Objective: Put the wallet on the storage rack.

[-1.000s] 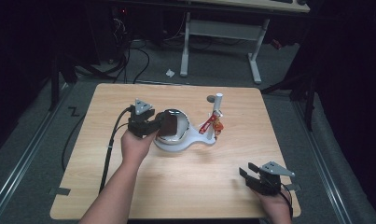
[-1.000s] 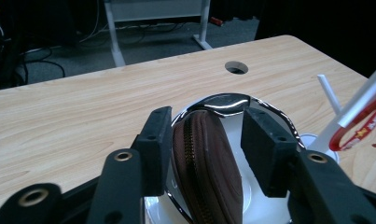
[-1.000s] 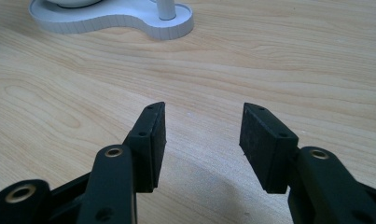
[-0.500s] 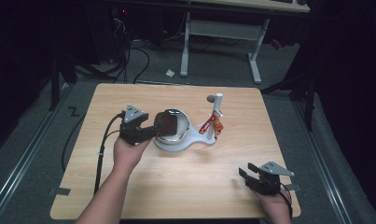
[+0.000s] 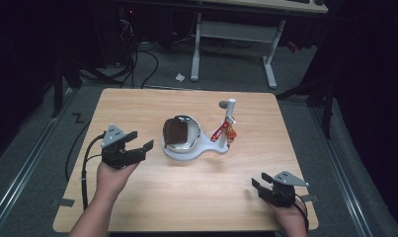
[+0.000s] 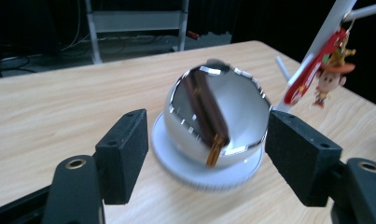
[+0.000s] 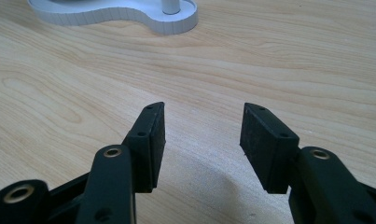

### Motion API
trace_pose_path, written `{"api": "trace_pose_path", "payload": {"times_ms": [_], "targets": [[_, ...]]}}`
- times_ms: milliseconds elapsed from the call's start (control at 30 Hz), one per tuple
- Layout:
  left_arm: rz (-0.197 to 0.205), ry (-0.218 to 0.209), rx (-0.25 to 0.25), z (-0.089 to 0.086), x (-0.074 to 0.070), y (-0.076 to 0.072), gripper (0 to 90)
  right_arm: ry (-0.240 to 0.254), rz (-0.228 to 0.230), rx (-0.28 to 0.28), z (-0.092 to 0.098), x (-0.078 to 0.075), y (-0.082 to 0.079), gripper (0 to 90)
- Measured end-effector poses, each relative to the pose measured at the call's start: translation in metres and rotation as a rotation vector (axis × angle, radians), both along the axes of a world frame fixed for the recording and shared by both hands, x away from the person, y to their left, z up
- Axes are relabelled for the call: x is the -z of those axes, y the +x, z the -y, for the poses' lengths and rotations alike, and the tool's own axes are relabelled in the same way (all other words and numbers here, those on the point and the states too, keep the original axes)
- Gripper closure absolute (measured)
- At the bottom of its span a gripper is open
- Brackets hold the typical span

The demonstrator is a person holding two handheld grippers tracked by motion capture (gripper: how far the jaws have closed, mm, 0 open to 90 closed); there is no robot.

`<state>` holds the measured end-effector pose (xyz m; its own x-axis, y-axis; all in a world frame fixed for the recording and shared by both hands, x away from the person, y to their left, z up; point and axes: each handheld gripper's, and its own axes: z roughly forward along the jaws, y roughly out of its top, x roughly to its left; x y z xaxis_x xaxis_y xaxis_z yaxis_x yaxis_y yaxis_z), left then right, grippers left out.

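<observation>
On table [image 5: 137, 207]: 1 chrome ball [image 5: 180, 132], 1 keychain [image 5: 225, 131]; both hand-held grippers, left [image 5: 141, 148] w/ jaws just opening, right [image 5: 258, 186], open, empty.

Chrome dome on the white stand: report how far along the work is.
Done: the chrome dome sits on the white stand, apart from the left hand-held gripper, whose jaws have just been opening. In hand: nothing; the right hand-held gripper is open too. The keychain hangs untouched on the post.
</observation>
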<state>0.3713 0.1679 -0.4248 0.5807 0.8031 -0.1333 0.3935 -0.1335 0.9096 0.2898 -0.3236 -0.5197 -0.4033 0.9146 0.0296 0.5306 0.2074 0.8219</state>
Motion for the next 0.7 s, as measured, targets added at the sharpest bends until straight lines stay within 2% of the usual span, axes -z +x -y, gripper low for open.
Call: {"api": "trace_pose_path", "payload": {"times_ms": [167, 333, 400, 500, 567, 600, 633, 667, 700], "targets": [[-0.033, 0.026, -0.015, -0.016, 0.02, -0.011, 28.3, 0.001, -0.003, 0.002, -0.002, 0.0, 0.0, 49.7], [-0.086, 0.055, -0.027, -0.025, 0.048, -0.02, 28.0, -0.01, -0.005, -0.003, -0.003, 0.001, 0.0, 48.9], [-0.105, 0.093, -0.03, -0.025, 0.061, -0.024, 28.7, -0.006, -0.009, -0.002, -0.003, 0.001, 0.001, 48.0], [-0.111, 0.184, -0.027, -0.022, 0.08, -0.034, 28.7, -0.009, -0.005, 0.002, -0.003, 0.001, 0.0, 47.5], [-0.105, 0.204, -0.028, -0.02, 0.098, -0.047, 28.8, -0.015, -0.006, 0.009, -0.004, 0.001, -0.001, 46.9], [-0.128, 0.236, -0.012, -0.018, 0.106, -0.051, 30.7, -0.015, -0.009, 0.012, -0.004, 0.001, -0.001, 46.9], [-0.166, 0.267, 0.027, -0.016, 0.108, -0.051, 32.6, -0.02, -0.01, 0.014, -0.004, 0.001, -0.001, 46.9], [-0.157, 0.282, 0.038, -0.014, 0.107, -0.051, 28.0, -0.027, -0.011, 0.019, -0.005, 0.001, -0.001, 46.9], [-0.131, 0.287, 0.05, -0.014, 0.105, -0.052, 27.7, -0.031, -0.012, 0.024, -0.005, 0.001, -0.001, 46.9]]}}
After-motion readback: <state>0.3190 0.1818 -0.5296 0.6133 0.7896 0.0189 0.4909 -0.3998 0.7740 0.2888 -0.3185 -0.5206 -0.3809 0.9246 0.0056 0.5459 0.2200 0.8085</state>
